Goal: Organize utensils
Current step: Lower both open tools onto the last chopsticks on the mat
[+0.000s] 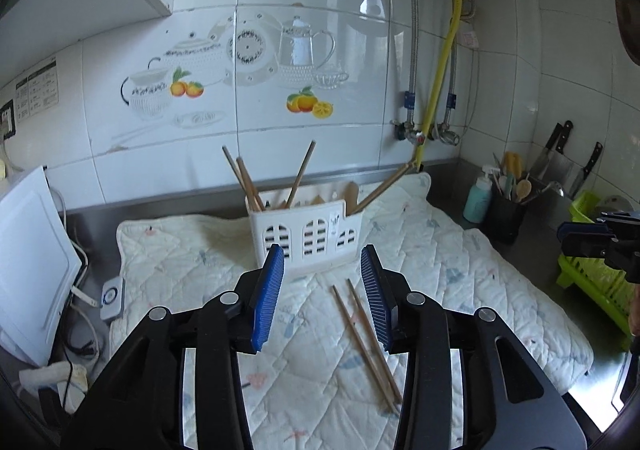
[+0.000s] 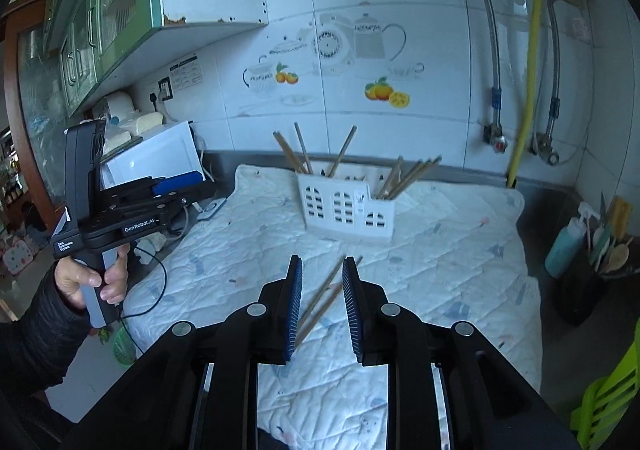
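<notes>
The left gripper points forward and slightly down, its blue-padded jaws parted with nothing between the pads. The right gripper tilts down too, jaws narrowly apart and empty. A hand in a dark sleeve grips the left handle.

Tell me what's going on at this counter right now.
A person holds a gripper in each hand, sorting chopsticks into a white holder on a quilted mat. Several chopsticks already stand in the holder. Two loose chopsticks are not yet in it and lie on the mat in front. Both the left gripper and right gripper are open and empty, pointing toward that pair.
</notes>
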Tool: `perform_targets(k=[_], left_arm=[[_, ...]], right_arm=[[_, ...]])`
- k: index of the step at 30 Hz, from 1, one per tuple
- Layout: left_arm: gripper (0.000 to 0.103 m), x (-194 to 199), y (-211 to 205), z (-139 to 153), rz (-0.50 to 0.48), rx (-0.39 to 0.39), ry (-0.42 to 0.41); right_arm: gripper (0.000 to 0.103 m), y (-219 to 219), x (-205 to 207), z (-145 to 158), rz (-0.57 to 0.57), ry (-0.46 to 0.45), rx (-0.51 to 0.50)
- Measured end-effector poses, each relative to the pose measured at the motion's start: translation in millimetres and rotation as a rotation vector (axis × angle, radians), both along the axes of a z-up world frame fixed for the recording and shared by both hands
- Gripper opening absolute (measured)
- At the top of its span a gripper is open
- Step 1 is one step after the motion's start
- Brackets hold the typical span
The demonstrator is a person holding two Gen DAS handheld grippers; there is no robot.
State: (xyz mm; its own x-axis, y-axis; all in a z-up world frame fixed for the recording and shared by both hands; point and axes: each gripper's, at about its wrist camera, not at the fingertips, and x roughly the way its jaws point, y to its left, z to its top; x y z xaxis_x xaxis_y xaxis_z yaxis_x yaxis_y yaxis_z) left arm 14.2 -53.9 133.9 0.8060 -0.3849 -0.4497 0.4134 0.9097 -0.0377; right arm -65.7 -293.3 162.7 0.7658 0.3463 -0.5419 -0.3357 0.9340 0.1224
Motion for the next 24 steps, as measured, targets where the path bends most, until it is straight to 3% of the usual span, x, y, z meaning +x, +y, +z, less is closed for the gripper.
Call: perform_targets(k=[9,16,24], left_arm=[[0.041,-6.3,14.4,-57.3,0.085,0.008,0.079],[0.041,-6.9,31.3,-85.9,0.148,0.003,0.125],[0.041,-2.6,41.9,-109.2,0.183,0.003,0.170]], right_arm=[[0.021,33.8,2.8,-91.3,-0.056,0.062,-0.004],[0.018,61.5,30.1,-160.8,-0.105,0.173,0.036],[0.013,70.5,65.8,-203.0,-0.151,0.265,0.104]])
